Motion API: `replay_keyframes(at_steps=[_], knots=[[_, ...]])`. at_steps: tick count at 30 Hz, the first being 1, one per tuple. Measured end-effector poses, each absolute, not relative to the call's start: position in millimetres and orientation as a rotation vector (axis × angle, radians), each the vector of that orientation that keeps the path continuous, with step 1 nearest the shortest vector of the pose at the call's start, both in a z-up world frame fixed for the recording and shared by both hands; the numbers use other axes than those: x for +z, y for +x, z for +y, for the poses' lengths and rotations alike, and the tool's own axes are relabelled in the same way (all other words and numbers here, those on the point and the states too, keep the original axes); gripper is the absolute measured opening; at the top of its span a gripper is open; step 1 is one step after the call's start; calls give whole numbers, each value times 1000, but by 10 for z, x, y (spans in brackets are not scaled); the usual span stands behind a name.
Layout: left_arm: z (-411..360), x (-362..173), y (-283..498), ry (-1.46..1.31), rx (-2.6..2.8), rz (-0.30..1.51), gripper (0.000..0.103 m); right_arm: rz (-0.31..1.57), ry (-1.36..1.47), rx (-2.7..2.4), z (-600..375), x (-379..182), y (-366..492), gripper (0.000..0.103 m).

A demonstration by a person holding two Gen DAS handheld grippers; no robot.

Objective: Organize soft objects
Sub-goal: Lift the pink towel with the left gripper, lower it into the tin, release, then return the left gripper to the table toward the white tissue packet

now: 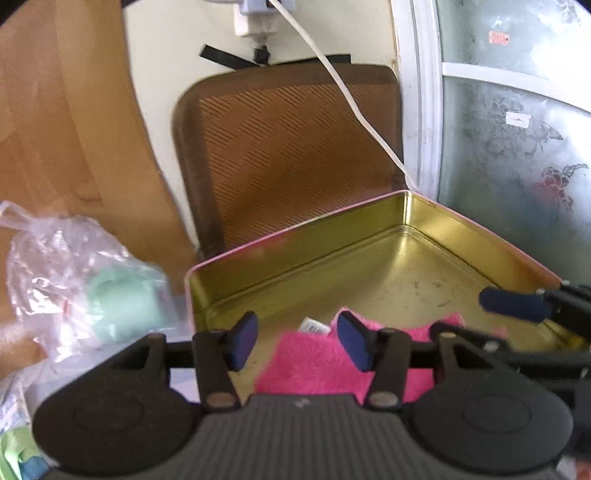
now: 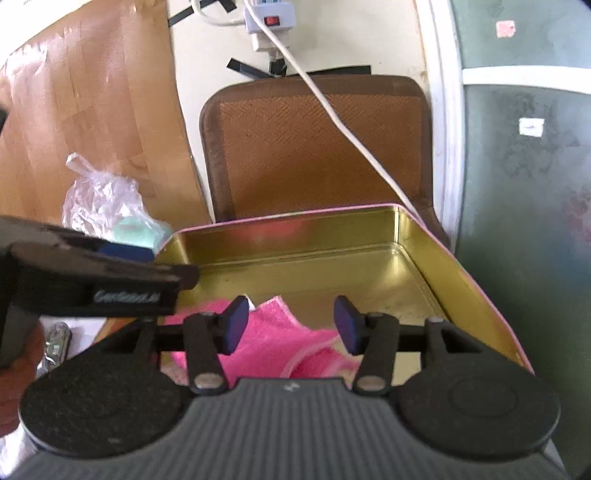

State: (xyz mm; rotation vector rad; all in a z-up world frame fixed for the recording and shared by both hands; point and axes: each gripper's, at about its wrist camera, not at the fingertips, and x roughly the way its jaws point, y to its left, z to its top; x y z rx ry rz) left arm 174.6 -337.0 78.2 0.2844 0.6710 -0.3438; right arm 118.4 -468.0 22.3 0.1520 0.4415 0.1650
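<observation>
A pink fluffy cloth (image 1: 314, 362) lies in the near part of an open gold-lined tin box (image 1: 369, 229) with a pink rim. It also shows in the right wrist view (image 2: 273, 339), inside the same box (image 2: 461, 295). My left gripper (image 1: 297, 341) is open, hovering just above the cloth. My right gripper (image 2: 290, 325) is open above the cloth too. Neither holds anything. The right gripper's finger shows at the right edge of the left wrist view (image 1: 513, 304). The left gripper's body crosses the left side of the right wrist view (image 2: 92, 284).
A clear plastic bag with a mint-green object (image 1: 74, 273) lies left of the box, also in the right wrist view (image 2: 107, 206). A brown woven cushion (image 1: 291, 147) leans behind the box. A white cable (image 1: 354, 107) hangs from a wall power strip (image 2: 269, 18). Frosted glass door at right.
</observation>
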Motion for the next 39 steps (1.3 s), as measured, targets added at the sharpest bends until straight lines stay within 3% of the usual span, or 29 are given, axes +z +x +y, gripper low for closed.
replay_keyframes(at_steps=[16,29,33,39], knots=[[-2033,1072,1136,253,-291,537,54,383,63,326,-3567,788,862,54],[765,406,763,92,153,644,54,626,46,727,-1259,626,1195,54],[1325,148,764,20,277,679,55,722,37,710,-507,487,1637,72],[1589,133,619,-173,214,619,56,800,21,522,-79,313,2404,73]])
